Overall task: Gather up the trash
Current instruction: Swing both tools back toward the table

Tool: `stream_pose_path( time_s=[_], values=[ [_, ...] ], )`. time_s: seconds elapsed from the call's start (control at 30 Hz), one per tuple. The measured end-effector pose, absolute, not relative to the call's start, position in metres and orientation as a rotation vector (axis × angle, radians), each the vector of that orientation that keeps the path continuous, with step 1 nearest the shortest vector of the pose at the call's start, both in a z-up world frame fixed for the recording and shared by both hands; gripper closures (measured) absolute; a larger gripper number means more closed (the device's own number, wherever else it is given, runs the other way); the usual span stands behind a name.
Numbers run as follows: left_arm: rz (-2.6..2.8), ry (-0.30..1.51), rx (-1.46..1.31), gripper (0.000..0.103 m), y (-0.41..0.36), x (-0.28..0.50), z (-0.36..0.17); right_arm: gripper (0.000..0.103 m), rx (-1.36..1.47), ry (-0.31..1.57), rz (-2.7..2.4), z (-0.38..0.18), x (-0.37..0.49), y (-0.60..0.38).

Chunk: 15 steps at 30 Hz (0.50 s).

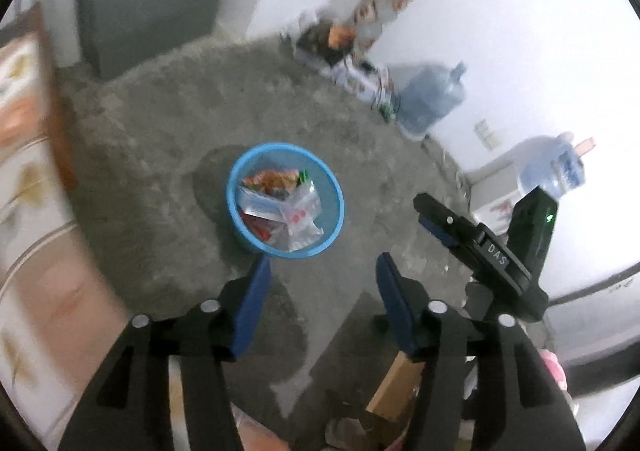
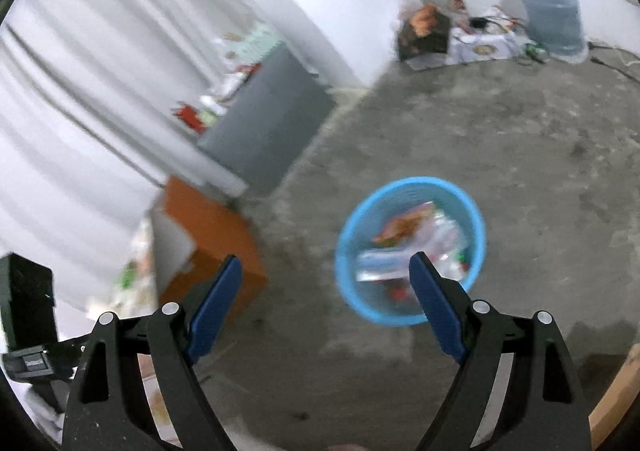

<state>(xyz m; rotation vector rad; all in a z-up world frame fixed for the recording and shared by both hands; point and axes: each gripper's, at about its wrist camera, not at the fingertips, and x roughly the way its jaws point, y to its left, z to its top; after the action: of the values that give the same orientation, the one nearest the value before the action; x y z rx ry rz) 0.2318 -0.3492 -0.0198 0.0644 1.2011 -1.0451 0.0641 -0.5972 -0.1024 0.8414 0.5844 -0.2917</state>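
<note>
Left wrist view: the blue basket stands on the grey concrete floor just ahead of the left gripper, at about 11 o'clock from its fingertips. Its contents read clearly here — an orange snack wrapper, a clear plastic bag with red marks, and a pale blue-and-white packet. This view alone shows the other tool from outside, at 3 o'clock, with a small green light on its black body, and a second water jug lying at 2 o'clock by the white wall. A strip of cardboard lies under the right-hand finger.

Right wrist view: the same basket sits at 1 o'clock, blurred, partly behind the right-hand blue pad. Only here appear the white curtain at 10 o'clock, the orange-brown cabinet at 9 o'clock, and an upright water jug at 1 o'clock near the wall. The grey cabinet, with clutter on top, shows in both views.

Tongs: the left gripper stands partly open, nothing between its pads, touching nothing. The right gripper is spread wide — empty, with only bare floor seen through the gap.
</note>
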Motion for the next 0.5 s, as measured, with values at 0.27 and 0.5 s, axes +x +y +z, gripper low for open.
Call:
stream_pose_path(
  time_s=[0.27,0.5],
  values=[
    [-0.714,0.976,-0.065,0.038,-0.143,0.227,0.041,0.020,0.858,0.668,0.013,-0.079,0.083,-0.492],
    [-0.418,0.861,-0.172,0.037,0.013,0.216,0.055,0.020,0.797,0.789,0.281,-0.062,0.132,-0.388]
  ],
)
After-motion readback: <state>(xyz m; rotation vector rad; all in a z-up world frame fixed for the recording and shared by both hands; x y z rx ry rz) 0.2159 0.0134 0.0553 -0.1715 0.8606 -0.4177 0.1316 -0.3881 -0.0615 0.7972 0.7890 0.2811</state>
